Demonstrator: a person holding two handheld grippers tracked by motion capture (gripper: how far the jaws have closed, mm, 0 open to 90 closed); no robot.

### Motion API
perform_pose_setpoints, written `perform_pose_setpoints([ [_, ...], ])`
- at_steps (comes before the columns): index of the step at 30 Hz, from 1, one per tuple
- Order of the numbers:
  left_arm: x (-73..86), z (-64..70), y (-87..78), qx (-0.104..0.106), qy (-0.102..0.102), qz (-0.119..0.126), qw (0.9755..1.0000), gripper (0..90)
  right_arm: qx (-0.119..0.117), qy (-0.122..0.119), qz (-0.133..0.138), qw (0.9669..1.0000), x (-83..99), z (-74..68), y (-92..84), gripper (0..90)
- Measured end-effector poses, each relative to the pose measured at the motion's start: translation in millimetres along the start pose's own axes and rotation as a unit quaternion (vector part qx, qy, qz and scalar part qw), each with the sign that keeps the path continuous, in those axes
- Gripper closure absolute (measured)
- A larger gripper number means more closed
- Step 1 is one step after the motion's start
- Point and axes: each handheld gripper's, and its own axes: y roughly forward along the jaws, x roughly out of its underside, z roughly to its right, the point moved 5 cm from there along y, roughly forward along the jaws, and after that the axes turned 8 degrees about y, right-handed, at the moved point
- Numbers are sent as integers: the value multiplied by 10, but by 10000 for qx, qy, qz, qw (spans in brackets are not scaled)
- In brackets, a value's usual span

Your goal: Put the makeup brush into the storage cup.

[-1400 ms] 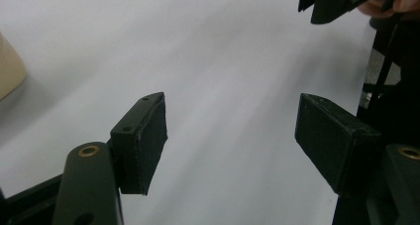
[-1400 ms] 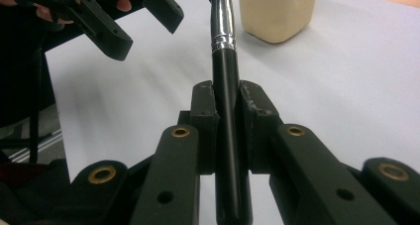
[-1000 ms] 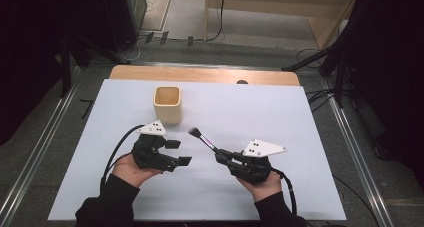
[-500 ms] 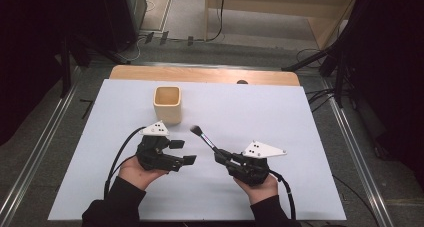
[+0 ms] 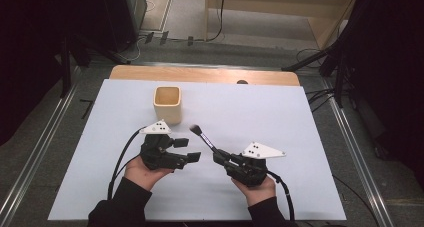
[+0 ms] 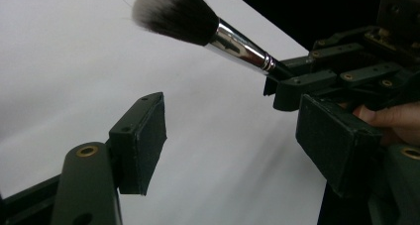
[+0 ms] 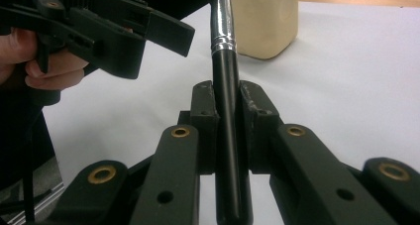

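Holding 2 grippers low over the white table cover [image 5: 300,137], we start at the near edge, where our 2 dark sleeves come in from the bottom of the high view. Our right gripper [image 5: 219,157] is clenched on a makeup brush [image 5: 205,139]: in the right gripper view the black handle [image 7: 229,150] runs straight up between the 2 pads, which press on it from both sides, and the silver ferrule [image 7: 221,24] rises beyond them. From above, the brush slants up and to the left out of that gripper, its dark bristle head [image 5: 195,130] hanging over the cover between our 2 hands.

Our left gripper [image 5: 191,150] is released, its jaws standing wide apart with only bare cover between them. In the left gripper view the grey-tipped bristles [image 6: 173,12] sit above and beyond its left pad [image 6: 143,140], touching neither pad.

Farther out, a cream square cup [image 5: 167,103] stands upright on the cover, just beyond the left gripper and well apart from the right one. Past it runs the bare wooden edge of the table [image 5: 200,75], then the grey floor [image 5: 190,17] with its cables.
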Motion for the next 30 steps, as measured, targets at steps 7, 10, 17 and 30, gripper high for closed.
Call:
perform_pose_setpoints([
  [7, -10, 1, 38, 215, -307, 204, 9991, 283, -27, 22, 32, 10000, -3, -7, 4, 787],
  [10, -27, -4, 60, 299, -439, 292, 9982, 292, -39, -4, 59, 10000, -5, -11, 9, 787],
  [17, -75, -14, 82, 390, -797, 573, 9944, 352, -74, 6, 150, 9999, -12, -33, 15, 787],
  [30, -90, 35, 213, 465, -1131, 765, 9895, 426, -81, -34, 241, 9997, 4, -65, 44, 786],
])
